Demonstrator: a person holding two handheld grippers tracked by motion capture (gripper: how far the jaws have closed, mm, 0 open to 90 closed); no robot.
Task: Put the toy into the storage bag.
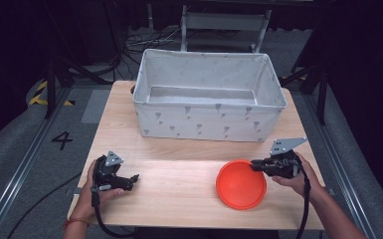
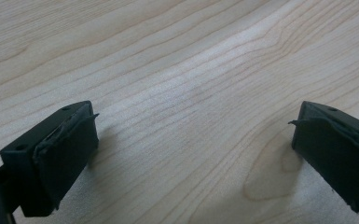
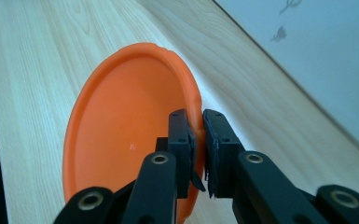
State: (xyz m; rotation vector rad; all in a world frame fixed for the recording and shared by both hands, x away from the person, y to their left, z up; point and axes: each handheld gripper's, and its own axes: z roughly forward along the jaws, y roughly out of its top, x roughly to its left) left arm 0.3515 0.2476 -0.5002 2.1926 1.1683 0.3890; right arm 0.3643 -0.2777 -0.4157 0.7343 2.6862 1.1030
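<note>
Black jaws sit right under my right camera, pressed together on the rim of the orange plate (image 3: 121, 140), one jaw inside the lip and one outside. So my right gripper (image 1: 259, 165) has the plate pinched at its near-right edge, I'd say so I can lift it by the lip, since a flat dish gives nothing else to bite. From the high view the plate lies on the wooden table (image 1: 179, 184), right of centre, in front of the white fabric bin (image 1: 209, 97). Whether its far side has left the wood I can't quite tell; in the right gripper view it looks tipped, but that may just be the camera angle.

Over on the other side, my left gripper (image 1: 134, 178) rests low near the table's left edge, jaws spread wide with bare wood grain between them, holding nothing. I read it as parked out of the way.

Room to move: open table stretches between the two grippers, and there is a clear strip of wood between plate and bin wall. Right of the plate the table edge is close. The bin's top is open and looks empty.
</note>
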